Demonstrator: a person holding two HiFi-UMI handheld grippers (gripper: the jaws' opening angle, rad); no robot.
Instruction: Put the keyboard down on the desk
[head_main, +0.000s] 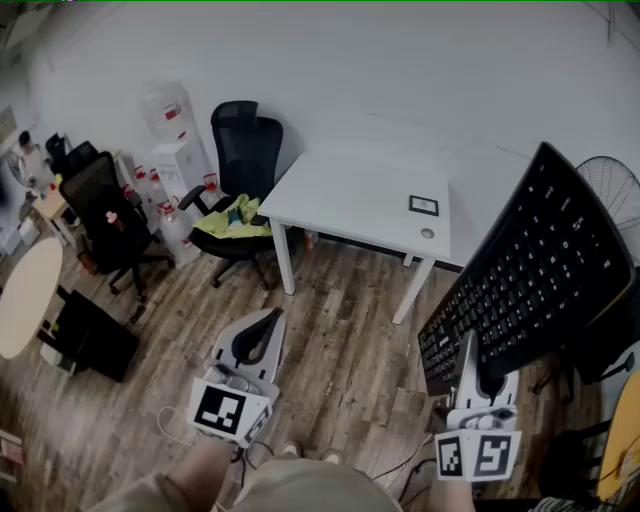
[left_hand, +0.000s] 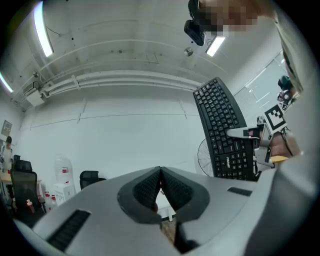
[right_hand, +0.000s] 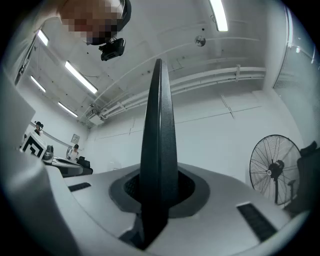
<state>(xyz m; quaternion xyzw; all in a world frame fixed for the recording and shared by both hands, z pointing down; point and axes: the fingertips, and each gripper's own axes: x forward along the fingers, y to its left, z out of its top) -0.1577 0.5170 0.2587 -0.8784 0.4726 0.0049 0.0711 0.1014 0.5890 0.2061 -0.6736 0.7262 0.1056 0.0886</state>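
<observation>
**Item 1, right gripper.** Held at the person's lower right, just off the hip. Its marker cube is nearest the body and its jaws point up and away. The jaws are clamped on one short end of the keyboard; in the right gripper view the black edge rises straight out from between the two pads.

**Item 2, keyboard.** Black, full-size. Carried in the air, standing on end from the right gripper and leaning up to the right. The key face is turned toward the person's left, so the left gripper view shows its rows of keys. It hangs over the floor, to the right of the desk and clear of it.

**Item 3, left gripper.** Held low in front of the body on a bare forearm, pointing forward toward the desk and tipped upward. The jaws are closed tip to tip with nothing between them.

**Item 4, desk.** White with white legs, standing ahead of the person near the wall.

**Item 5, surroundings.** A black office chair stands at the desk's left end. A fan stands behind the keyboard, on the right.
</observation>
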